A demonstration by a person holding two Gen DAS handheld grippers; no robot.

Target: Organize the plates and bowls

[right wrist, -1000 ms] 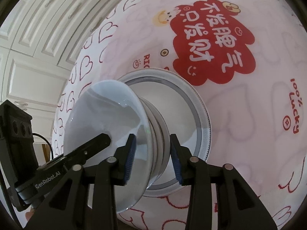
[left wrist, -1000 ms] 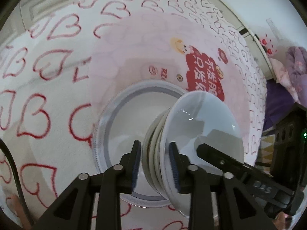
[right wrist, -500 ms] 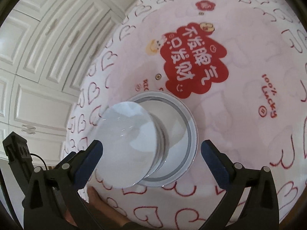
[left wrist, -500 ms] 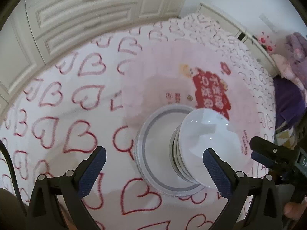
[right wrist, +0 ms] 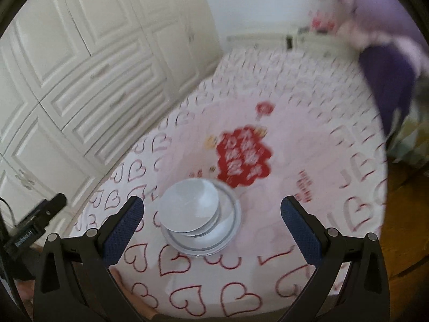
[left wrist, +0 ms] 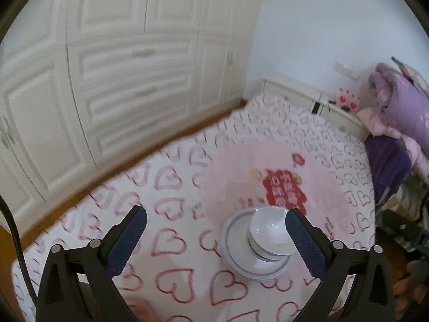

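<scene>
A stack of white bowls (left wrist: 269, 237) stands on a white plate with a grey rim (left wrist: 233, 261), on a table with a heart-print cloth. The same bowls (right wrist: 189, 208) and plate (right wrist: 233, 226) show in the right wrist view. My left gripper (left wrist: 215, 242) is wide open and empty, raised well above and back from the stack. My right gripper (right wrist: 211, 232) is wide open and empty, also high above the stack. The left gripper's body (right wrist: 34, 226) shows at the left edge of the right wrist view.
A pink mat with a red label (right wrist: 242, 158) covers the table's middle. White panelled cabinets (left wrist: 107, 80) stand behind the table. Purple bedding (left wrist: 402, 107) is piled at the right. Wooden floor (right wrist: 402, 214) lies beyond the table's right edge.
Both grippers opened off the bowl stack and pulled up and back. The bowls stay stacked on the plate, now small in both views.
</scene>
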